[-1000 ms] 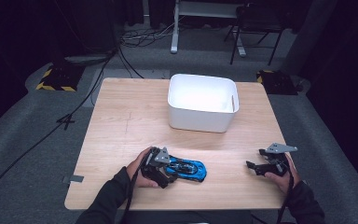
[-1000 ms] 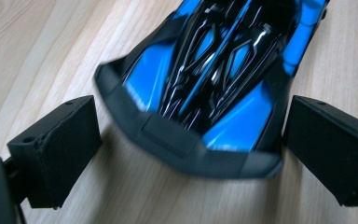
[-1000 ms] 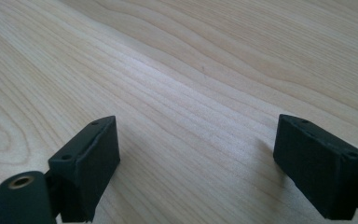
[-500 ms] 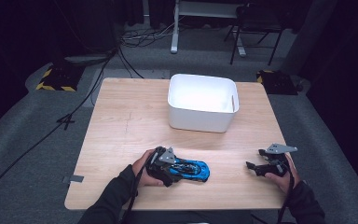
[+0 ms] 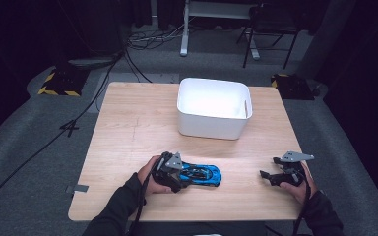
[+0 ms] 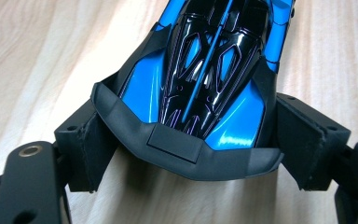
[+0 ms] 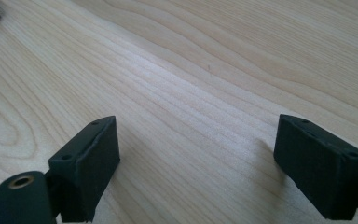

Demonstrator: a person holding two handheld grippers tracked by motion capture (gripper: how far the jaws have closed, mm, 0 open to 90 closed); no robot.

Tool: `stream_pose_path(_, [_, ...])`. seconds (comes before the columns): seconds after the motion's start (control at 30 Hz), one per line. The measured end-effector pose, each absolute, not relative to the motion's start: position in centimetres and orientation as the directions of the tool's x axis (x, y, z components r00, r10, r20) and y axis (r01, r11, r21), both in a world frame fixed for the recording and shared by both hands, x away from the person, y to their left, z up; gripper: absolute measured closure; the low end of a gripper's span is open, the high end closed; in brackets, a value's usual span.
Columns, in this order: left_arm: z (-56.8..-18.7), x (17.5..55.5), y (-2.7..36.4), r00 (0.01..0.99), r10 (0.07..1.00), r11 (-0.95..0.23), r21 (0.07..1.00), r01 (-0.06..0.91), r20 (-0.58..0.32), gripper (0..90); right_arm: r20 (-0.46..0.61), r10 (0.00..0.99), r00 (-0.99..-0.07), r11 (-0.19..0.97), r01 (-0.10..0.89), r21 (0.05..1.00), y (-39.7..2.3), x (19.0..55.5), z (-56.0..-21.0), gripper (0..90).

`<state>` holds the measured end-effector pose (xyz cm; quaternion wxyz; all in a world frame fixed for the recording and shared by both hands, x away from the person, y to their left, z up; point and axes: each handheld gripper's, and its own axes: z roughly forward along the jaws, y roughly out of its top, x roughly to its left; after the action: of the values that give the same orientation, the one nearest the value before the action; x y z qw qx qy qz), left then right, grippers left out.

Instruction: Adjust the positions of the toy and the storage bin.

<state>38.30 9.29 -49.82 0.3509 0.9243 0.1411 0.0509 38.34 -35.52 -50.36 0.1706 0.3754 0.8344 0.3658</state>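
Observation:
A blue and black toy car [image 5: 202,174] lies on the wooden table [image 5: 133,128] near its front edge, left of centre. My left gripper [image 5: 179,174] has come in from the car's left end. In the left gripper view the car [image 6: 205,70] points away from me, and its dark rear wing sits between the two pads of my left gripper [image 6: 186,135], which press on its sides. My right gripper [image 5: 268,176] rests at the front right of the table, well apart from the car. Its jaws stand wide apart over bare wood in the right gripper view [image 7: 198,158].
A white rectangular bin [image 5: 211,125] stands at the back centre of the table, open at the top with nothing seen inside. Cables, a chair and a desk frame sit on the dark floor beyond the table.
My left gripper has slid a little to the right, further over the car's rear. The car and my right gripper have stayed where they were.

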Motion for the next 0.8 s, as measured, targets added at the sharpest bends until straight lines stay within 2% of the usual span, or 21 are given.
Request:
stream_pose_path(0.13, [-49.8, 38.8, 10.5, 0.940, 0.340, -0.701, 0.661, 0.269, -0.021, 20.9, -0.010, 0.751, -0.660, 0.451, 0.502, 0.738, -35.5, 38.3, -50.4, 14.3])
stream_pose_path(0.17, [-50.0, 39.0, 11.4, 0.919, 0.393, -0.667, 0.675, 0.315, -0.039, 20.9, -0.010, 0.751, -0.660, 0.451, 0.501, 0.739, -35.5, 38.3, -50.4, 14.3])
stream_pose_path(0.23, [-49.9, 39.2, 12.0, 0.918, 0.397, -0.679, 0.666, 0.309, -0.022, 20.9, -0.010, 0.751, -0.660, 0.451, 0.501, 0.739, -35.5, 38.3, -50.4, 14.3])
stream_pose_path(0.27, [-50.0, 39.3, 13.2, 0.892, 0.451, -0.648, 0.675, 0.353, -0.034, 20.9, -0.010, 0.751, -0.660, 0.451, 0.501, 0.738, -35.5, 38.3, -50.4, 14.3])
stream_pose_path(0.57, [-49.9, 39.1, 17.7, 0.806, 0.591, -0.591, 0.668, 0.453, -0.024, 20.8, -0.008, 0.746, -0.666, 0.454, 0.500, 0.738, -35.5, 38.3, -50.3, 14.3])
stream_pose_path(0.63, [-50.0, 38.9, 19.1, 0.760, 0.649, -0.550, 0.676, 0.491, -0.024, 20.8, 0.000, 0.741, -0.671, 0.451, 0.498, 0.741, -35.7, 38.5, -50.3, 15.5])
stream_pose_path(0.8, [-50.0, 38.4, 20.8, 0.718, 0.696, -0.516, 0.678, 0.523, -0.024, 20.8, 0.045, 0.739, -0.672, 0.406, 0.497, 0.767, -36.1, 38.9, -50.0, 23.5])
